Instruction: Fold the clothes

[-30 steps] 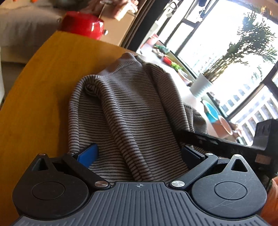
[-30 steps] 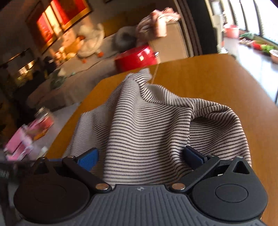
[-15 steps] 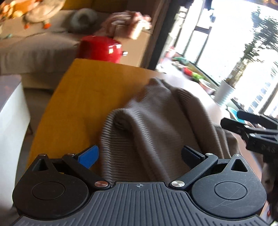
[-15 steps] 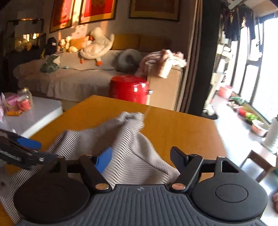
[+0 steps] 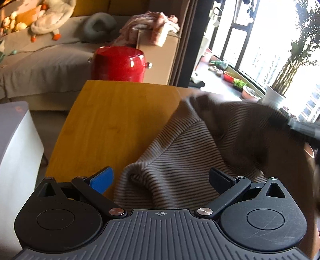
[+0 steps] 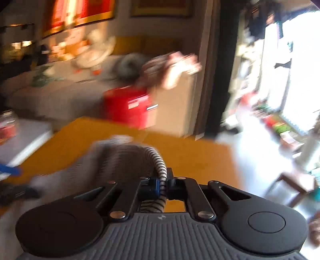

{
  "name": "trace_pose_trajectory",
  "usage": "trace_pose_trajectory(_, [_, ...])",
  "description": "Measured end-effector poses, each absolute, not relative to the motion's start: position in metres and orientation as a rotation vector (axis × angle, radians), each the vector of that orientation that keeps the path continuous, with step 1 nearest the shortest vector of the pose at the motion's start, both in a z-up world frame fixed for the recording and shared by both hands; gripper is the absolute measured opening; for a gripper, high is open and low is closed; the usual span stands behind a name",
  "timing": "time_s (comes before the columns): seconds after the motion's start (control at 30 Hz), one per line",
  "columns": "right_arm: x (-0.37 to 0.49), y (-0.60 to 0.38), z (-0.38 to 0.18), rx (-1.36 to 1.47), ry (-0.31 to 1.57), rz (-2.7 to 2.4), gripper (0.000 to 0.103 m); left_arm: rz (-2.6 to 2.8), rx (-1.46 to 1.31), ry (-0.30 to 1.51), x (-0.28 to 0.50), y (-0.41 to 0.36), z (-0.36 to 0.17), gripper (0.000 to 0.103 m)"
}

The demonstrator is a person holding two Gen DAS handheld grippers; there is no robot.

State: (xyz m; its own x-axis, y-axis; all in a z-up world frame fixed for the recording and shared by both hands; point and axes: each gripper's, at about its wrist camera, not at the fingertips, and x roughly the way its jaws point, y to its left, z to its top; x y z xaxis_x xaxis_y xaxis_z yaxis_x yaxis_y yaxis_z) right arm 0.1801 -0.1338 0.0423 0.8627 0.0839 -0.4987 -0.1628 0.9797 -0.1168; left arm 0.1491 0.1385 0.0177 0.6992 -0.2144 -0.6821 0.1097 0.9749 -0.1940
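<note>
Handling: shirt (image 5: 200, 152) looks soft, light, floppy; best taken at hem or edge
Place: bunched on table (image 5: 112, 124), one fold lifted
Right gripper (image 6: 162, 181): clamped on a shirt fold
Left gripper (image 5: 160, 178): jaws spread, fabric between, no pinch
Writing: none legible

Home living room, grey sofa (image 5: 40, 58) with plush toys (image 5: 50, 16), wooden table (image 5: 112, 124), potted plant (image 5: 276, 96) by tall windows (image 5: 260, 40)
</note>
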Motion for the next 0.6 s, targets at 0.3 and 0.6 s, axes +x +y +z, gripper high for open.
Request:
trace_pose_trajectory(0.3, [0.211,-0.164,-0.041,-0.092,0.650,-0.006,0.008,-0.334,-0.130,0.725,0.155,0.098,0.024,0.103])
trace_pose_trajectory(0.6, [0.205,-0.176,-0.037,-0.055,0.614,0.044,0.009,-0.402,0.323,0.672,0.175,0.004,-0.006,0.101])
